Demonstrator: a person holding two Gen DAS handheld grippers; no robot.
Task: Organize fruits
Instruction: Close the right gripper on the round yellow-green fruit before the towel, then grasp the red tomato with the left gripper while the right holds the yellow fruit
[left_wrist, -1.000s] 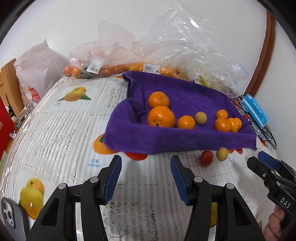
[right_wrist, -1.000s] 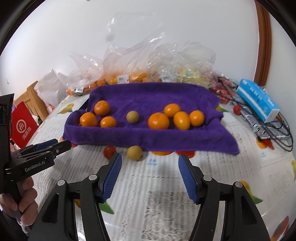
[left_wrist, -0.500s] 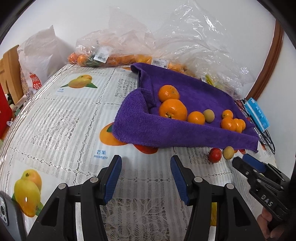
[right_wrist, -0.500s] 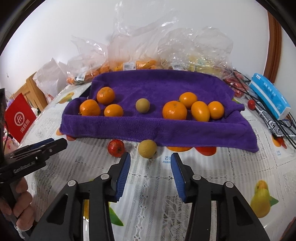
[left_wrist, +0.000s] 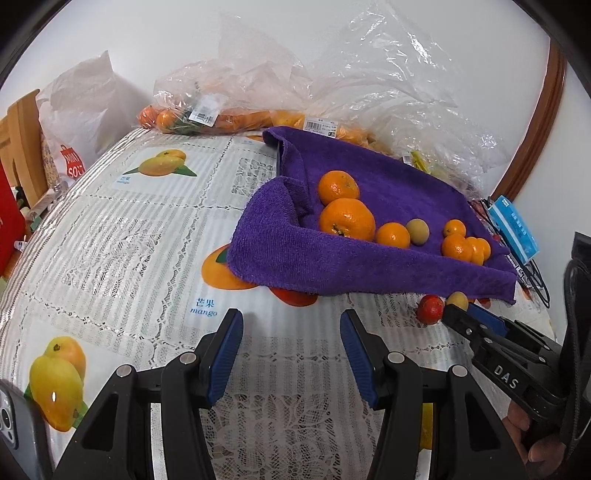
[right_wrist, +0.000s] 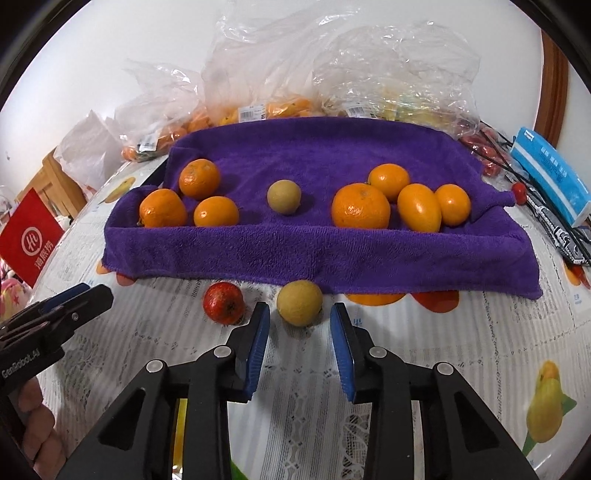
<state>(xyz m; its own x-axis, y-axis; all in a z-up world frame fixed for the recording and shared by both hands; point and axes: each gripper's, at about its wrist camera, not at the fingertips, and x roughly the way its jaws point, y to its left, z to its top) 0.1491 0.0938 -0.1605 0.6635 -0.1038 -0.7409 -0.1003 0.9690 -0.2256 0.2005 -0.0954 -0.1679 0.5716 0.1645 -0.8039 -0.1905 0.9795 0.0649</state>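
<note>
Right gripper (right_wrist: 300, 325), fingers apart, just short of the yellow fruit (right_wrist: 299, 302); left gripper (left_wrist: 291, 347) likewise spread above the tablecloth (left_wrist: 122, 258).

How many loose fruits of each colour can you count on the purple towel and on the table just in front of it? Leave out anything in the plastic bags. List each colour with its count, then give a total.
Orange, on the purple towel: 7
Yellow-tan: 2, one on the towel, one on the table
Red, on the table: 1
Total: 10

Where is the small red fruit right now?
The red fruit lies on the tablecloth in front of the purple towel, left of the tan fruit in the right wrist view.
</note>
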